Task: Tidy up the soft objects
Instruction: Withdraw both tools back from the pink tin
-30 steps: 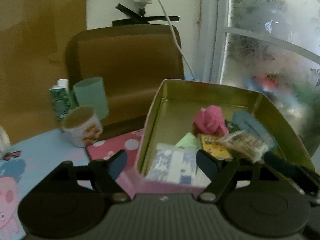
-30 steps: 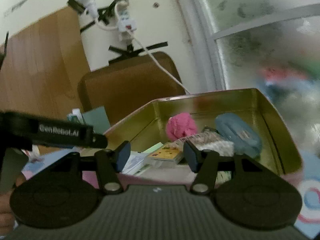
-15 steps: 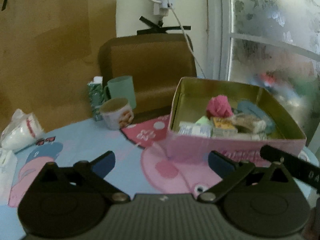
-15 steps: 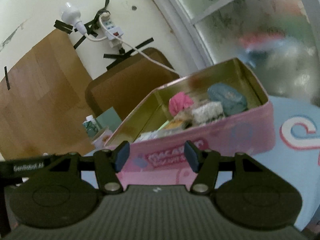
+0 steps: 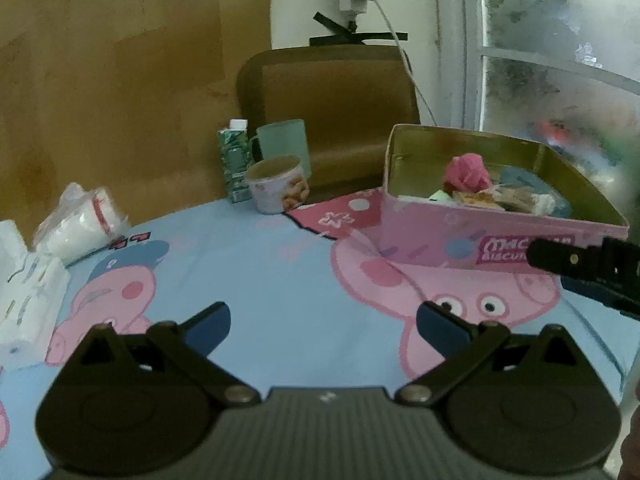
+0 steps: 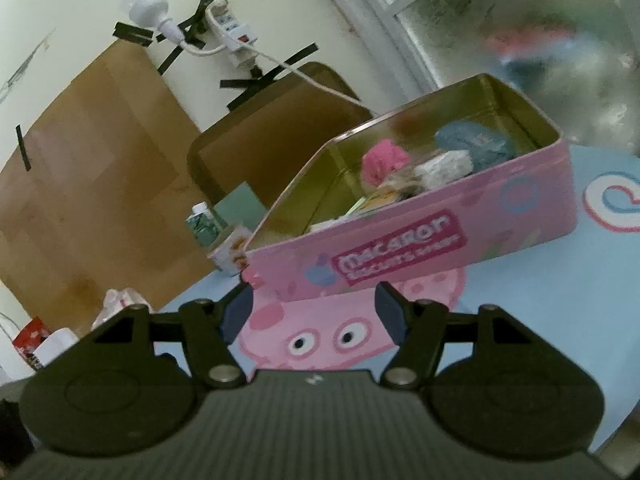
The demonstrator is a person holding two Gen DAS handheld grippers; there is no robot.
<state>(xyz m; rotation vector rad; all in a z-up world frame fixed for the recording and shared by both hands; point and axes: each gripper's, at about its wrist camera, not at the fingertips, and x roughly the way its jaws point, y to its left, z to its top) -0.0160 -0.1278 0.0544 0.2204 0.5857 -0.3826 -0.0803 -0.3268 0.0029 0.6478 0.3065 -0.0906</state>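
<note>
A pink biscuit tin [image 5: 472,236] [image 6: 420,252] stands open on the cartoon tablecloth. Inside lie a pink fluffy ball [image 5: 468,170] [image 6: 382,160], a blue soft pouch [image 6: 472,144], a whitish packet [image 6: 444,168] and other small packs. My left gripper [image 5: 322,322] hangs wide open over the cloth, well short of the tin, with nothing between its fingers. My right gripper [image 6: 314,310] is opening in front of the tin's near wall, tilted, and holds nothing. Its black finger [image 5: 580,260] shows at the right edge of the left wrist view.
A printed paper cup [image 5: 278,190], a green mug [image 5: 282,140] and a small green carton [image 5: 236,160] stand at the back. White tissue packs [image 5: 28,300] and a plastic bag [image 5: 80,224] lie at the left. A brown chair back [image 5: 328,108] rises behind the table.
Both grippers have drawn back from over the tin toward the near side of the table. The left jaws have spread wide; the right jaws have widened a little and the right view has rolled.
</note>
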